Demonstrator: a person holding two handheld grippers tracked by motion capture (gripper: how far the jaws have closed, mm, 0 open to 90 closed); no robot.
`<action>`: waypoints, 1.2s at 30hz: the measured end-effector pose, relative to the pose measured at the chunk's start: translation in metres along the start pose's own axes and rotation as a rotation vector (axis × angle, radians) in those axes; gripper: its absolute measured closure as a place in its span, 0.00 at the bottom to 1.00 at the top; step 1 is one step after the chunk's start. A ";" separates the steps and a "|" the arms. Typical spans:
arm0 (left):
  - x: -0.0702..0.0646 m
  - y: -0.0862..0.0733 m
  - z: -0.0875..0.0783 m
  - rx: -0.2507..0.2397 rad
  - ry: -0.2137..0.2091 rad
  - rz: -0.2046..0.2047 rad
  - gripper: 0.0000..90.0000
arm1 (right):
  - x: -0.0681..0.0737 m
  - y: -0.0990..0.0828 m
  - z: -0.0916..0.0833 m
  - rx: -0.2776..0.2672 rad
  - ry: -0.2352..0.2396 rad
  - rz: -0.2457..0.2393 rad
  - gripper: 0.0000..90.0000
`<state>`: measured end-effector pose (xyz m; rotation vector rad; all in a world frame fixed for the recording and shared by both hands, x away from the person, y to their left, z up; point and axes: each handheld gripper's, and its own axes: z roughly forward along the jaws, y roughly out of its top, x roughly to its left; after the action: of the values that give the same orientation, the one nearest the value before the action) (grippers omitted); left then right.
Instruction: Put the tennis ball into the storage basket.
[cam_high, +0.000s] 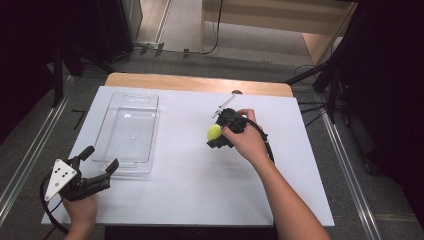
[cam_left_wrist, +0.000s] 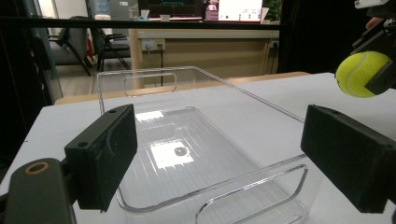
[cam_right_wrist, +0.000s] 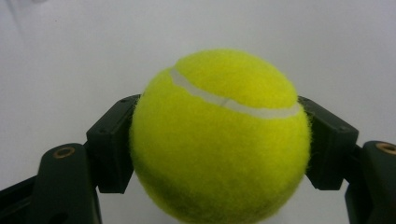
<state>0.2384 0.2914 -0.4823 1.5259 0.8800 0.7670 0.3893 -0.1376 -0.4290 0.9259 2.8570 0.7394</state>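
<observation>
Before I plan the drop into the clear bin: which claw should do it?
Right. The right claw is shut on the tennis ball, beside the clear bin. The left claw is open, holding nothing, at the bin's near rim.

- High view: white table top (cam_high: 190, 185) evenly lit from above, surroundings falling to near black; slightly soft overall.
- Left gripper view: overhead glare patches on the clear tray (cam_left_wrist: 170, 154) floor; near jaws blurred.
- Right gripper view: tennis ball (cam_right_wrist: 219, 140) bright, underside shaded.
</observation>
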 end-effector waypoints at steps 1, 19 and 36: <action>0.000 0.000 0.000 0.000 0.000 0.001 0.13 | 0.001 0.002 0.000 -0.001 0.003 0.001 0.26; 0.000 0.000 0.000 -0.001 -0.003 0.001 0.13 | 0.010 0.022 0.000 -0.005 0.016 -0.034 0.26; 0.000 0.000 0.000 -0.004 -0.005 -0.003 0.13 | 0.021 0.045 0.007 -0.005 0.037 -0.080 0.26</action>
<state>0.2384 0.2918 -0.4821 1.5216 0.8765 0.7619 0.3973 -0.0910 -0.4130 0.8006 2.9025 0.7634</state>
